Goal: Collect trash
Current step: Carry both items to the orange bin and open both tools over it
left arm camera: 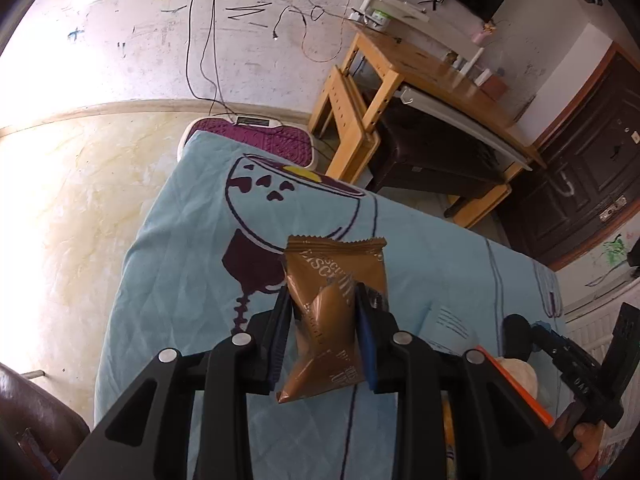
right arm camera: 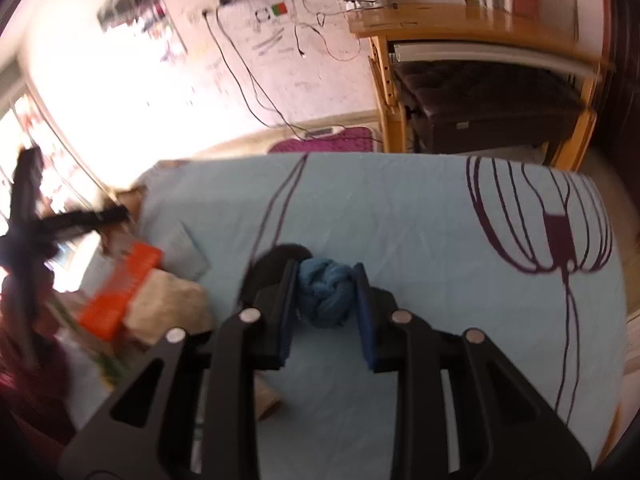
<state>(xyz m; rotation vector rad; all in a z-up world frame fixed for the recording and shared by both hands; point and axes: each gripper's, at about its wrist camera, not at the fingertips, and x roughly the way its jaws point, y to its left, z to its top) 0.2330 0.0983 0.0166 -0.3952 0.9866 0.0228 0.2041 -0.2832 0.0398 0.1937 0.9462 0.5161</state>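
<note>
Your left fingers (left arm camera: pixel 322 316) pinch a brown wrapper (left arm camera: pixel 334 312) upright; right fingers (right arm camera: pixel 326 300) clamp a blue wad (right arm camera: pixel 325 296) on the bed (right arm camera: pixel 420 220).

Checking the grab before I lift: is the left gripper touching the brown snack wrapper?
Touching. The left wrist view shows the left gripper with both blue pads pressed into the brown snack wrapper, creasing it.
</note>
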